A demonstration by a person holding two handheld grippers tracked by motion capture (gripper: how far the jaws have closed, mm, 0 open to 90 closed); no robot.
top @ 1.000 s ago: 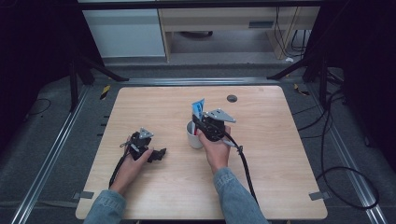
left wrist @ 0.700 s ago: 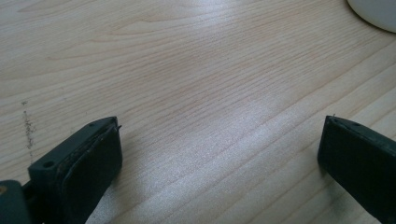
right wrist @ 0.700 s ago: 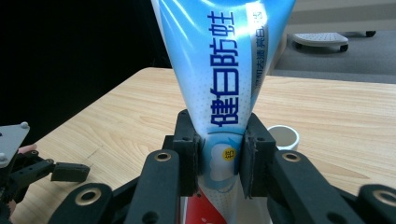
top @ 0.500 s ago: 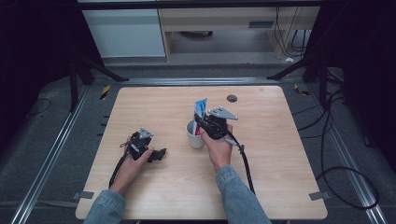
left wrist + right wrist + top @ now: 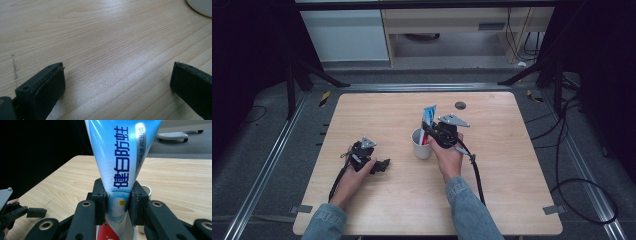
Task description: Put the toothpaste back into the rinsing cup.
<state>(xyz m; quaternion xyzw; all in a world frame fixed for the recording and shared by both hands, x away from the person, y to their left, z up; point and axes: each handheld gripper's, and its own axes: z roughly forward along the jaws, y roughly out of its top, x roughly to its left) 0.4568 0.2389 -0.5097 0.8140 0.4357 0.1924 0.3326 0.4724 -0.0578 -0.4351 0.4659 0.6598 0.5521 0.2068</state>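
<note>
Toothpaste tube (image 5: 120, 167), blue and white with a red lower end, stands upright in the right gripper (image 5: 117, 205), whose 2 jaws are closed narrow on the tube's lower body, pads pressing its 2 sides. In the high view the tube (image 5: 429, 117) rises from the white cup (image 5: 421, 145) near the middle of the wooden table (image 5: 512, 200), its flat crimped end up and its lower end apparently already down inside the cup's mouth; how deep it sits, and whether it touches the bottom, I cannot tell. The right gripper (image 5: 434, 134) sits just right of the cup, over its rim. So the carrying and aiming look done, and the tube seems partly lowered into the cup. What is left, by my judgement, is to let it down fully, loosen the jaws so the tube leans on the rim, and draw the gripper away without tipping the cup. The left gripper (image 5: 379, 165) rests low on the table, well apart to the left of the cup, its jaws wide with only bare wood between them (image 5: 117, 82); it holds nothing and takes no part in the placing, though the cup's edge (image 5: 200, 6) lies ahead of it should steadying be wanted.
</note>
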